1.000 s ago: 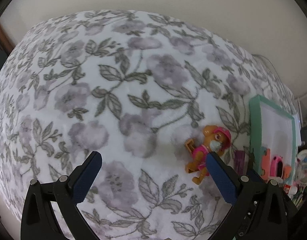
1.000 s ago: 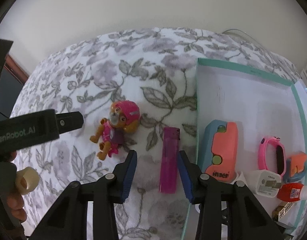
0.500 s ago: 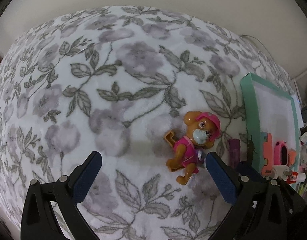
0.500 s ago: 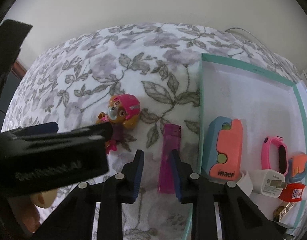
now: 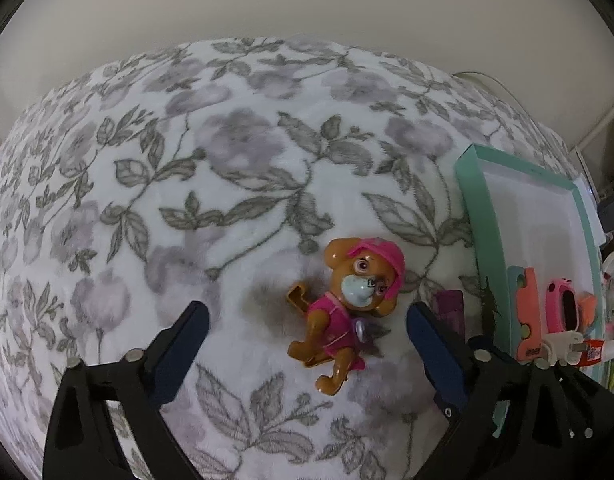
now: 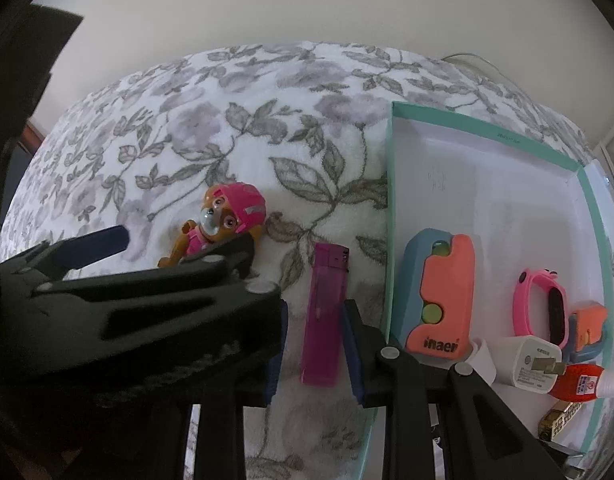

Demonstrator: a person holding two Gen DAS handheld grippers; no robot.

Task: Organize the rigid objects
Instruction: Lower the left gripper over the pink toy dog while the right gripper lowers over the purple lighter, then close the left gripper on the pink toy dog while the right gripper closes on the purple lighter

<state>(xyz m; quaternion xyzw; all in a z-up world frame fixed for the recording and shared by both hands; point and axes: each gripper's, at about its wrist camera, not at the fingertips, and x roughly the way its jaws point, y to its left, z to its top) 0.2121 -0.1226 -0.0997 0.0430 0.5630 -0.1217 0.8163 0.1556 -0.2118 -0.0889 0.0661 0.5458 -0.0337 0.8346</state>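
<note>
Left wrist view: my left gripper (image 5: 305,344) hangs with its blue-padded jaws spread wide over a floral blanket (image 5: 227,184), the toy pup figure (image 5: 347,300) in pink helmet and vest lying on its back between them, nearer the right-hand pad and touching neither. Just past that pad a sliver of the purple lighter (image 5: 451,308) shows, and beyond it the teal-rimmed tray (image 5: 473,208) rests on the blanket.

In the right wrist view, my right gripper (image 6: 313,340) has its jaws apart and set on either side of the lighter's lower half; narrow gaps show on both sides, so it is not clamped. The lighter lies flat, lengthwise between the pads, just beside the tray's left wall. Inside the tray sit an orange-and-blue case (image 6: 441,300), a pink wristband (image 6: 541,304), a white plug adapter (image 6: 531,364) and a red glue bottle (image 6: 579,380), crowded at the near end.
</note>
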